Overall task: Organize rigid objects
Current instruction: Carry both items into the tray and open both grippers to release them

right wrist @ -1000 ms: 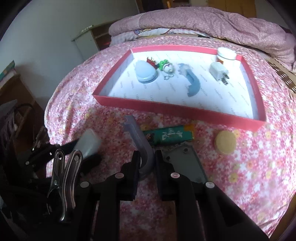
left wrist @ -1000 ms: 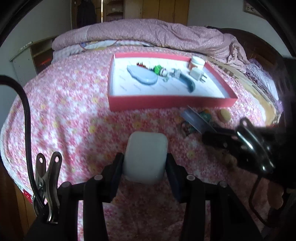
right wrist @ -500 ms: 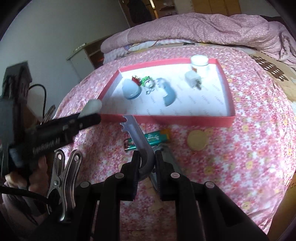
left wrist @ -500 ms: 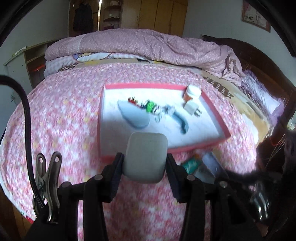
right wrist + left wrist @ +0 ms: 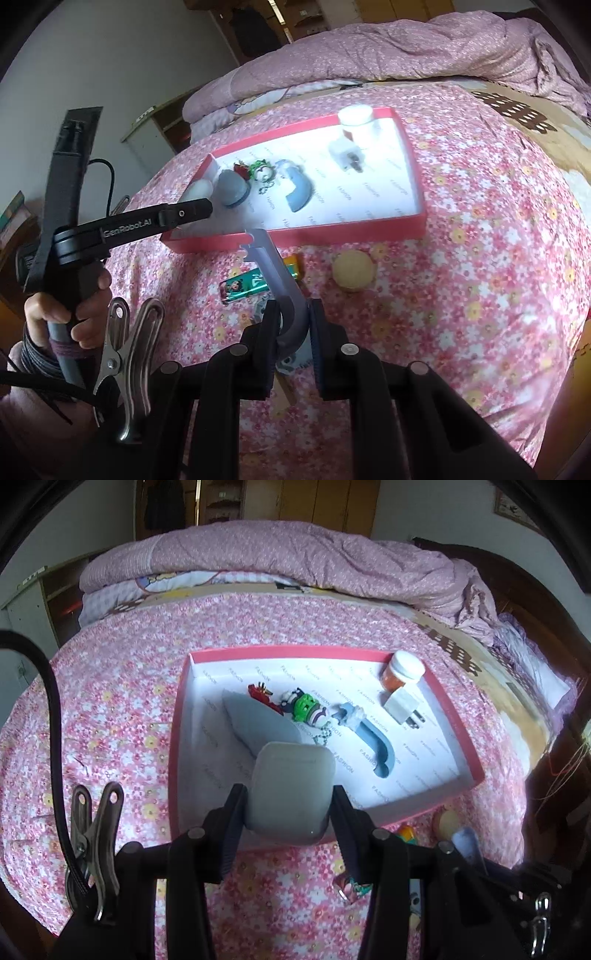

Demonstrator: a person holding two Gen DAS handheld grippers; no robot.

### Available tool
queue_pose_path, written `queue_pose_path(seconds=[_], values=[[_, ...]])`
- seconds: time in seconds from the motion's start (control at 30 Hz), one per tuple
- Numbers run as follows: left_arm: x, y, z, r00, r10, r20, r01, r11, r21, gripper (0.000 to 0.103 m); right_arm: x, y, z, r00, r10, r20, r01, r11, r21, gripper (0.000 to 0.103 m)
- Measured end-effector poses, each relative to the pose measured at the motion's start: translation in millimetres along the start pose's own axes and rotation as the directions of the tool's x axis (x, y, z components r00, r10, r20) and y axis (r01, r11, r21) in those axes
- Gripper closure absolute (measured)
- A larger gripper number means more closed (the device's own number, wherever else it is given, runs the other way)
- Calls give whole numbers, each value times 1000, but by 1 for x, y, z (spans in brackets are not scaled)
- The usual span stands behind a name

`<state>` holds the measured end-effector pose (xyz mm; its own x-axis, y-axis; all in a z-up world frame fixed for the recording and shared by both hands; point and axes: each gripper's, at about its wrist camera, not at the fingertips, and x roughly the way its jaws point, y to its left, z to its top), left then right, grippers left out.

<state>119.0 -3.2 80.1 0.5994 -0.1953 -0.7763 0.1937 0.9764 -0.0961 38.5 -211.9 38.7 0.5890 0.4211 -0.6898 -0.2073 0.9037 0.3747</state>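
Hand (image 5: 66,314) only in right-wrist view

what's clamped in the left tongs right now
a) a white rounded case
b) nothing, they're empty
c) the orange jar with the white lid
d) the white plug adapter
a: the left tongs are shut on the white rounded case, held over the near part of the red tray, while the orange jar and the plug adapter sit inside the tray.
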Motion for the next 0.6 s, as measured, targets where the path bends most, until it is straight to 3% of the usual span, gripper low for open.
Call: queue_pose_path(seconds=[0.33, 0.6], values=[[26, 4, -6, 999, 9, -41, -10, 1000, -20, 55, 8, -7, -4, 1000, 5, -21, -5, 1000, 22, 86], [32, 4, -8, 999, 25, -24, -26, 1000, -15, 55, 15, -8, -7, 999, -2, -35, 3, 1000, 25, 86]])
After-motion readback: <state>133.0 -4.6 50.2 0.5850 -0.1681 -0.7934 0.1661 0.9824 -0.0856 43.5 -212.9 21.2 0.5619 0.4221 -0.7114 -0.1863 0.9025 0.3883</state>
